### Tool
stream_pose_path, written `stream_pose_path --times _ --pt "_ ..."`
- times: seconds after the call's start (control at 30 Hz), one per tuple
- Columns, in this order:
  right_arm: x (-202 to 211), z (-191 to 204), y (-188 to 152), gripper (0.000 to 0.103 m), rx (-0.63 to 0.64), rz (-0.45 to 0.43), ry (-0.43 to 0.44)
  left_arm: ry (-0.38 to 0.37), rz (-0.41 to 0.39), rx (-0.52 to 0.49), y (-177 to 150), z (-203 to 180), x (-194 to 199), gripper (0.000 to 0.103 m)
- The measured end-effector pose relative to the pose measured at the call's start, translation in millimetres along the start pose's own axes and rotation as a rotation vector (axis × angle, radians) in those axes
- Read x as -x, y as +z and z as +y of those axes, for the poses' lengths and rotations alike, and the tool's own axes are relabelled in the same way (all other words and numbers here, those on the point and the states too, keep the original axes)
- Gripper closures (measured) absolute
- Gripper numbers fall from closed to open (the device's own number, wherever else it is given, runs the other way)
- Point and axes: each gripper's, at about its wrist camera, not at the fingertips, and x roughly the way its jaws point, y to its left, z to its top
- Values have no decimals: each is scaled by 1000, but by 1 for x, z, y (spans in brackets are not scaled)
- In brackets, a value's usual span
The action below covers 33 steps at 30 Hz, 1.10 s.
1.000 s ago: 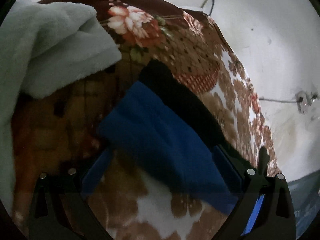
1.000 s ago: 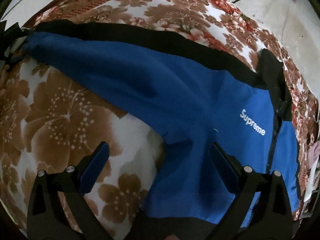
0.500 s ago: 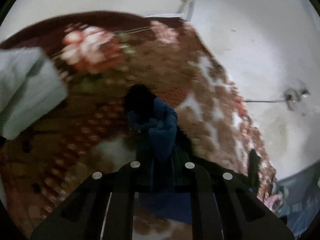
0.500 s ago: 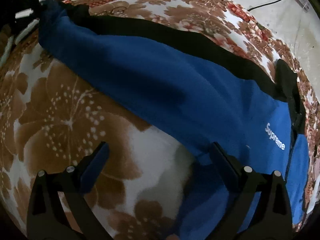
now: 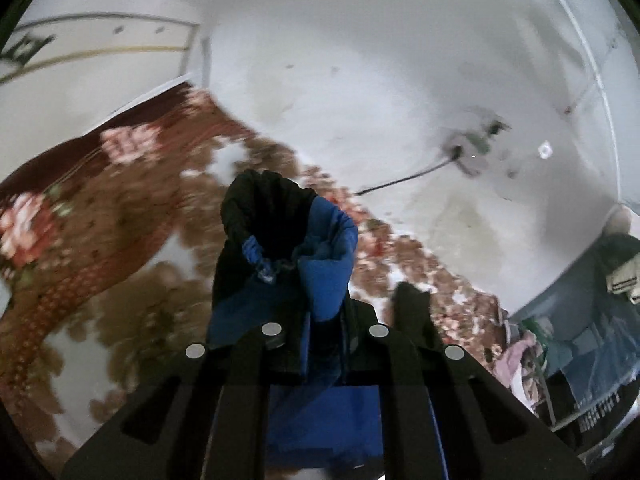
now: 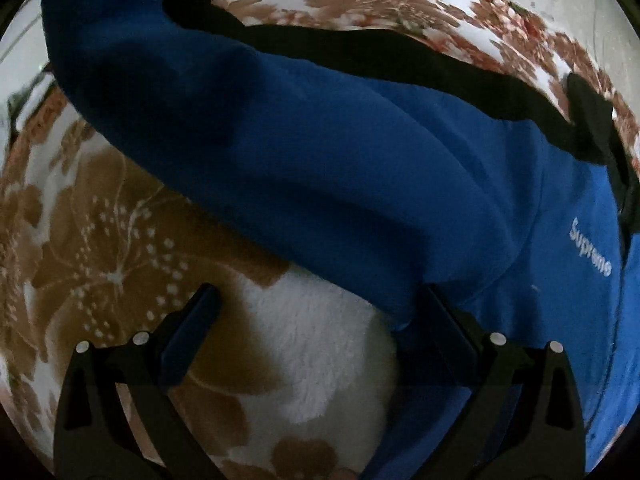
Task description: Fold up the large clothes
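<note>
The soft, thick blue fleece jacket with black trim [image 6: 360, 168] sprawls limp across the floral plush blanket [image 6: 120, 264], its bunched sleeve end pinched in the left gripper [image 5: 320, 320]; the spread right gripper [image 6: 316, 312] should probably take the near hem.

My left wrist view faces slightly downward over the floral blanket [image 5: 120, 216] toward the wall at 12 o'clock. My right wrist view looks steeply down, close. Both share the blue jacket [image 6: 360, 160].
</note>
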Motion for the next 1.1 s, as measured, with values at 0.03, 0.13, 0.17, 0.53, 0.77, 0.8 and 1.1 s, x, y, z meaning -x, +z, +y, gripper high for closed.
stream_pose_path --times 0.03,0.13,0.17,0.53,0.77,0.8,1.1 --pt "0 0 -2 4 14 -7 4 -5 0 -17 3 -15 -3 93" --pt "1 1 -6 4 36 -24 13 -20 13 -72 10 -61 -16 94" --pt "1 0 -8 4 32 -28 20 -31 11 -86 11 -74 -20 94" --pt "12 -4 -22 4 73 -26 53 -274 77 -141 -49 -279 -113 94" --pt "12 -4 -36 4 180 -53 43 -309 248 -275 -152 -393 -196 94" --pt "12 -7 -38 4 178 -56 47 -309 275 -292 -168 -405 -209 94" --pt "13 -23 -55 4 244 -123 102 -228 542 -395 -309 -435 -304 94"
